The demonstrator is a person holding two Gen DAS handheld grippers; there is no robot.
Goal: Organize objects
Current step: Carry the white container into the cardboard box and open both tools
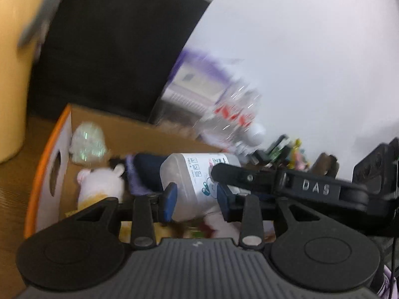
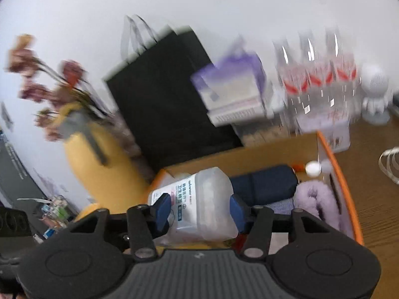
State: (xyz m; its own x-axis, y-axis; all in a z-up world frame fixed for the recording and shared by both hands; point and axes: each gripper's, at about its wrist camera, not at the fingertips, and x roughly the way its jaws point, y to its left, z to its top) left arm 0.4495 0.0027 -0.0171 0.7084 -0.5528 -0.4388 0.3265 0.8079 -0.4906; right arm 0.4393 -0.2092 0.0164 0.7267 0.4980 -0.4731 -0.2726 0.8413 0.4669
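Grasping a plastic jar (image 2: 204, 199) from both sides: cloudy walls, white printed label, tipped over on its side. Clenched on it with the right tongs (image 2: 199, 211), one blue pad pressed on the labelled end and the other on the opposite wall. Clenched on the same jar with the left tongs (image 1: 196, 200), blue pads against its two sides, a black finger of the right tongs crossing just above in the left wrist view. Held up off everything, above the open top of a cardboard box (image 2: 349, 199) with an orange rim.

Inside the box, below and behind the jar: a dark blue pouch (image 2: 264, 184) lying flat, a purple fluffy thing (image 2: 316, 201) just beside it against the right wall, two small white balls (image 2: 313, 169) in the far right corner. Toward the left wall, a white plush toy (image 1: 99, 182) and behind it a shiny wrapped bundle (image 1: 87, 142) in the far left corner.

Box resting on a wooden bench (image 2: 374, 186), bare wood showing on either side of it.

Along the back edge of the bench, against the pale wall, all blurred: a yellow vase (image 2: 99, 169) with dried flowers (image 2: 37, 74) at the left, a black paper bag (image 2: 164, 94) directly behind the box, a purple and white carton (image 2: 232, 94), clear bottles (image 2: 316, 74) with red labels, and a small white figure (image 2: 374, 94) at the right.
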